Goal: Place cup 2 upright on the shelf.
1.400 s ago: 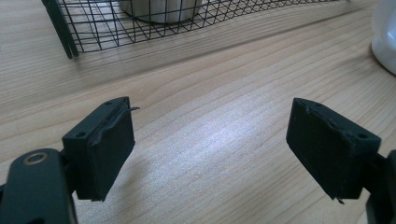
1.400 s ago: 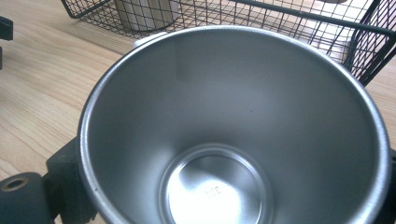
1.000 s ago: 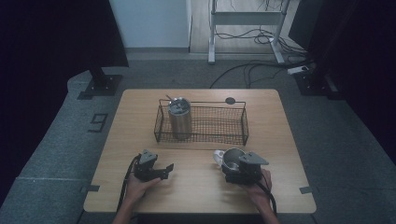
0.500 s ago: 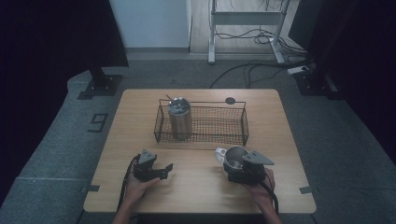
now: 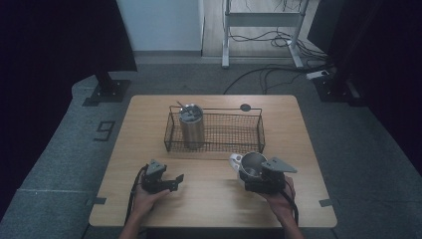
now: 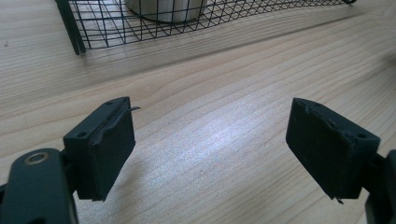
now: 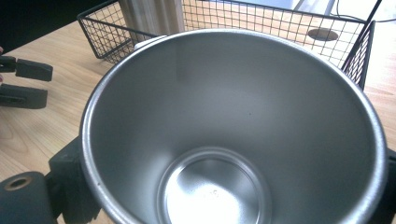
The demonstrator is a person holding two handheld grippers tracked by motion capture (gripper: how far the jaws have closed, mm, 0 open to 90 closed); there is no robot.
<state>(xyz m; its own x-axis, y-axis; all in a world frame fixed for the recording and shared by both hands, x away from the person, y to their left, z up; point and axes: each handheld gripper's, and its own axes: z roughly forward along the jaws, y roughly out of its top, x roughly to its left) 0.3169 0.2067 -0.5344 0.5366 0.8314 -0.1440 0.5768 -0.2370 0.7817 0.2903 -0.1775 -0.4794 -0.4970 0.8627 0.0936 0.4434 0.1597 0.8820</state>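
A steel cup (image 7: 233, 130) stands with its mouth towards the camera in the right gripper view, and my right gripper (image 7: 229, 196) is shut on its sides. From above, the cup (image 5: 253, 163) hangs just over the table in front of the wire basket (image 5: 259, 130), with the right gripper (image 5: 254, 173) around it. A second steel tumbler (image 5: 191, 127) stands upright in the basket's left end. My left gripper (image 5: 176, 180) rests on the table at the front left. Its jaws stand a little apart over bare wood (image 6: 219, 140), with nothing between them.
A small dark round disc (image 5: 245, 107) lies on the table behind the basket. The basket's wire front (image 6: 140, 23) is just ahead of the left gripper. The left gripper (image 7: 23, 81) also lies at the left edge of the right gripper view.
My right gripper has risen a little with the cup in it. The left gripper has stayed where it was.
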